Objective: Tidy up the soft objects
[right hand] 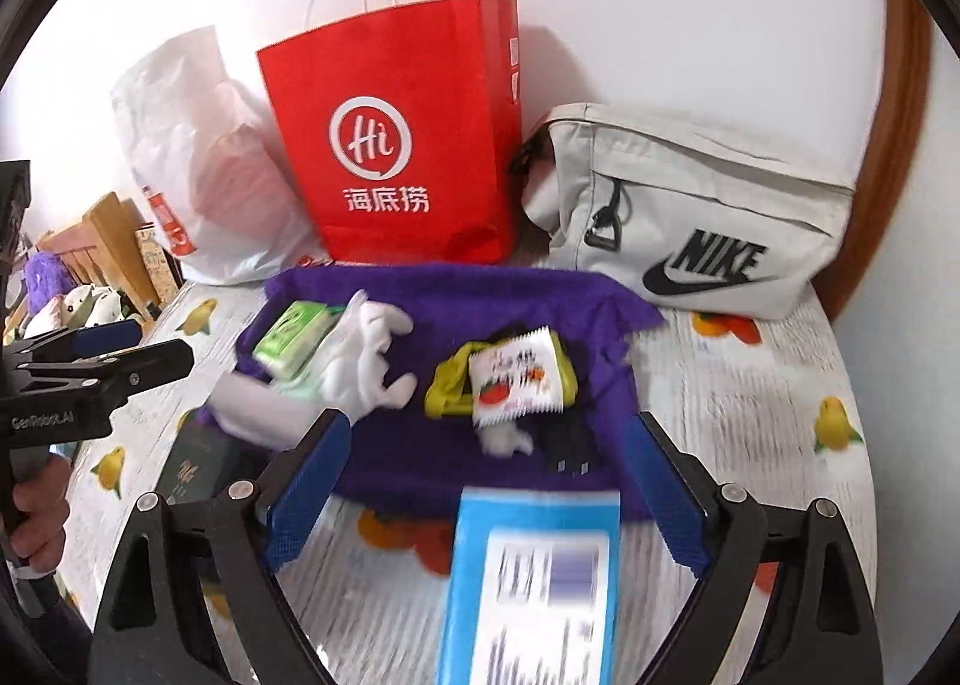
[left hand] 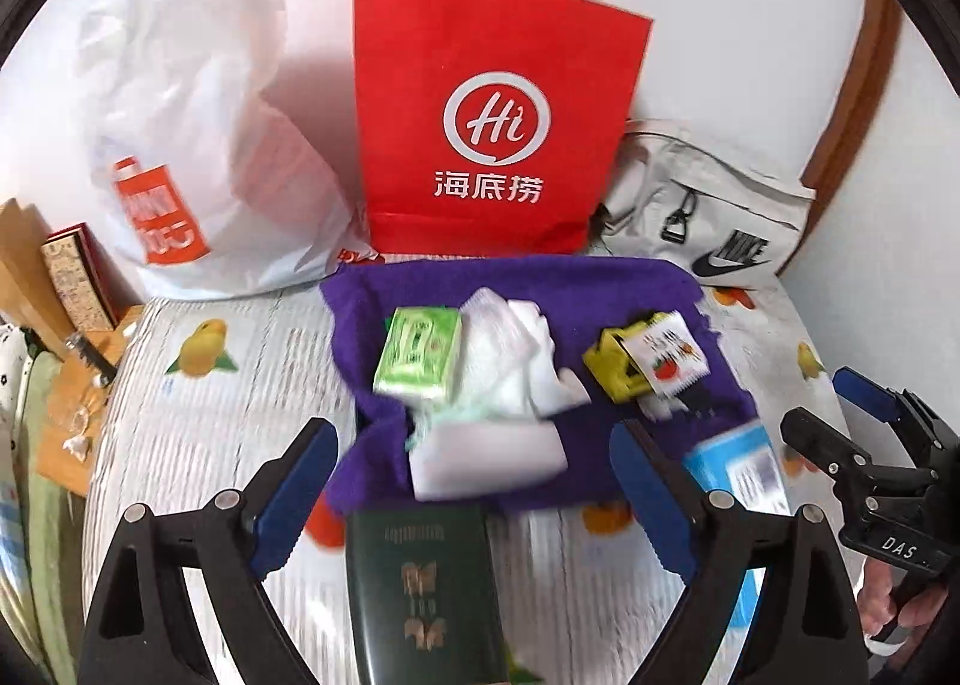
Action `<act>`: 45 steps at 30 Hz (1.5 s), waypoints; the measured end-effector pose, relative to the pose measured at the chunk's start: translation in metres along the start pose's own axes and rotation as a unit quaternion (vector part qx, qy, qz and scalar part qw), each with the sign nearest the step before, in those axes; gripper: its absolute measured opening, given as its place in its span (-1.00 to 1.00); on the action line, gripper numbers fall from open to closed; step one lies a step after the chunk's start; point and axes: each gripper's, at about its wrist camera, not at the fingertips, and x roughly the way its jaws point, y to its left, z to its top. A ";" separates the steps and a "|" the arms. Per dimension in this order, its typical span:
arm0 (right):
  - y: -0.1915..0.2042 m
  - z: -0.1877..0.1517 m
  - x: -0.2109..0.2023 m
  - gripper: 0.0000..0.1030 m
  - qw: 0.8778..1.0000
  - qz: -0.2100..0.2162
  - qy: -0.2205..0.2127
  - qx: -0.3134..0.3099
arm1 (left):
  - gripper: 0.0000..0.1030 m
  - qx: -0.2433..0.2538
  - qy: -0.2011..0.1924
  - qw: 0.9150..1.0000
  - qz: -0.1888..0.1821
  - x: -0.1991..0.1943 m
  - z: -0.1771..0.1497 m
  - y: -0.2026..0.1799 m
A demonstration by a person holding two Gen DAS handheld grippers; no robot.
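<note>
A purple cloth [left hand: 648,289] [right hand: 540,295] lies on the table. On it lie a green tissue pack [left hand: 417,352] [right hand: 288,340], white gloves [left hand: 516,361] [right hand: 366,367], a white packet [left hand: 480,457], a yellow item [left hand: 612,367] [right hand: 447,391], a snack sachet [left hand: 666,355] [right hand: 516,385] and black cables [right hand: 570,445]. My left gripper [left hand: 474,496] is open above a dark green booklet [left hand: 426,589] [right hand: 192,469]. My right gripper [right hand: 486,496] is open above a blue box [right hand: 534,583] [left hand: 741,466]. Both are empty.
Behind the cloth stand a white plastic bag [left hand: 180,133] [right hand: 192,157], a red paper bag [left hand: 486,121] [right hand: 396,133] and a grey Nike bag [left hand: 708,205] [right hand: 690,205] against the wall. The fruit-print tablecloth [left hand: 240,385] ends at left beside wooden furniture [left hand: 36,277].
</note>
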 end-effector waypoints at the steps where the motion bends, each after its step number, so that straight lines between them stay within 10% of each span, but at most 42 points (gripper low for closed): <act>1: 0.003 -0.006 -0.009 0.78 1.000 -0.004 -0.005 0.001 | 0.79 -0.001 -0.002 1.000 0.000 -0.009 -0.006 -0.001; 23: 0.034 -0.140 -0.159 1.00 0.997 -0.044 -0.045 0.041 | 0.96 0.012 -0.080 0.997 0.021 -0.152 -0.153 -0.035; 45: 0.047 -0.174 -0.204 1.00 0.995 -0.052 -0.074 0.034 | 0.96 0.018 -0.107 0.994 0.029 -0.189 -0.187 -0.045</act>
